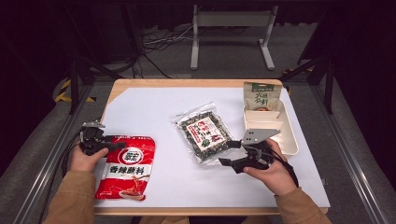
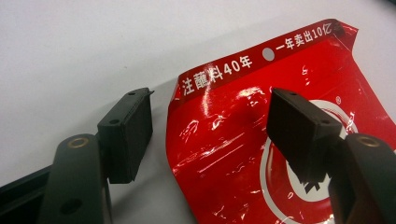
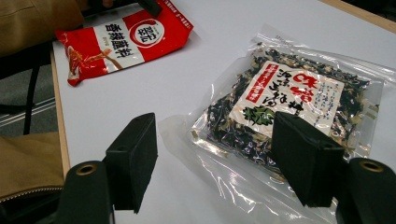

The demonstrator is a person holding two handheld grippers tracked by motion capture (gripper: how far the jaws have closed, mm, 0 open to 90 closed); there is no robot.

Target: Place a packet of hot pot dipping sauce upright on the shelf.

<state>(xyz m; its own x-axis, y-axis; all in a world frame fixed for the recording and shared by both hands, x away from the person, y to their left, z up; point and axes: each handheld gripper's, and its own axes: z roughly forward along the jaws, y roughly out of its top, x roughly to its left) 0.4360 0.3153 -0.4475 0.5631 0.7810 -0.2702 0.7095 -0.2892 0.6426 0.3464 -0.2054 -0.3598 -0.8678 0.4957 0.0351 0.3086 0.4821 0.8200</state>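
Note:
A red seasoning packet [image 1: 125,165] lies flat near the table's front left. My left gripper [image 1: 116,145] is at its upper left corner and stands open. In the left gripper view the left gripper [image 2: 210,100] has one jaw over the bare white surface and the other over the red packet [image 2: 243,154], without pressing it. A clear packet of dark dried food [image 1: 205,132] lies mid-table. My right gripper [image 1: 229,153] is open at its near right corner. In the right gripper view the right gripper [image 3: 215,121] straddles the clear packet [image 3: 289,102], whose sealed edge lies between the jaws.
A white compartment tray [image 1: 285,140] sits at the right, with a green pouch [image 1: 261,97] standing at its far end. A white sheet [image 1: 154,107] covers the wooden table. The red packet [image 3: 126,39] and a tan sleeve [image 3: 32,18] appear far off in the right gripper view.

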